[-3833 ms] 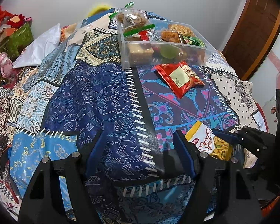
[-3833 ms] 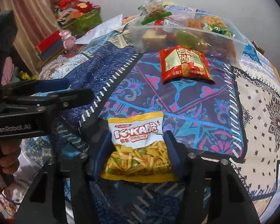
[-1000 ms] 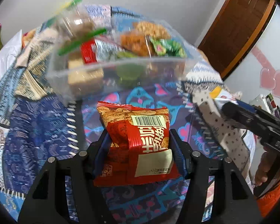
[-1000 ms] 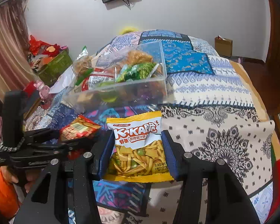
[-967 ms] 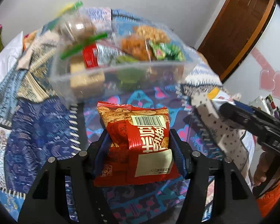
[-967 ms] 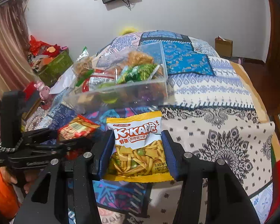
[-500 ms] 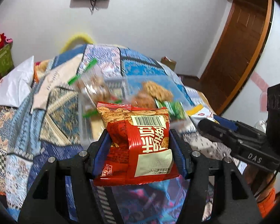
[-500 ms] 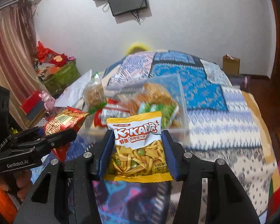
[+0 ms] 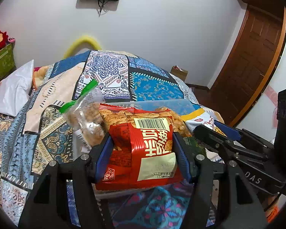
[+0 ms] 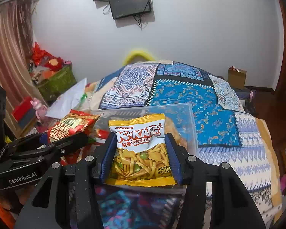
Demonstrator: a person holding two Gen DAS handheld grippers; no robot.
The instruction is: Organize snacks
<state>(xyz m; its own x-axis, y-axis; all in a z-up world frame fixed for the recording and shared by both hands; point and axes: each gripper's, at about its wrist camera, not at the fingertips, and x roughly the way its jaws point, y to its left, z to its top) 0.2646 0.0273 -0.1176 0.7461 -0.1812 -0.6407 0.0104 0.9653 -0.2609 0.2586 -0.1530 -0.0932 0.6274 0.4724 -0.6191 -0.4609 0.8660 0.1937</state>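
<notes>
My left gripper (image 9: 142, 152) is shut on a red snack packet (image 9: 141, 147) and holds it over the clear plastic bin (image 9: 162, 103). My right gripper (image 10: 140, 158) is shut on a yellow snack packet (image 10: 141, 148) and holds it over the same bin (image 10: 188, 118). In the right wrist view the left gripper (image 10: 47, 147) with the red packet (image 10: 70, 126) is at the left. In the left wrist view the right gripper (image 9: 228, 139) is at the right. The bin holds several snacks, among them a clear bag with a green clip (image 9: 85, 114).
The bin rests on a bed with a patchwork quilt (image 10: 181, 93). A white bag (image 9: 13, 93) lies at the bed's left side. A green box with red items (image 10: 55, 80) stands by the wall, a cardboard box (image 10: 236, 76) at the right, a wooden door (image 9: 257, 61) beyond.
Both grippers took hold of their packets on the quilt, lifted them and moved forward; they now hang over the bin, higher and closer than half a second ago.
</notes>
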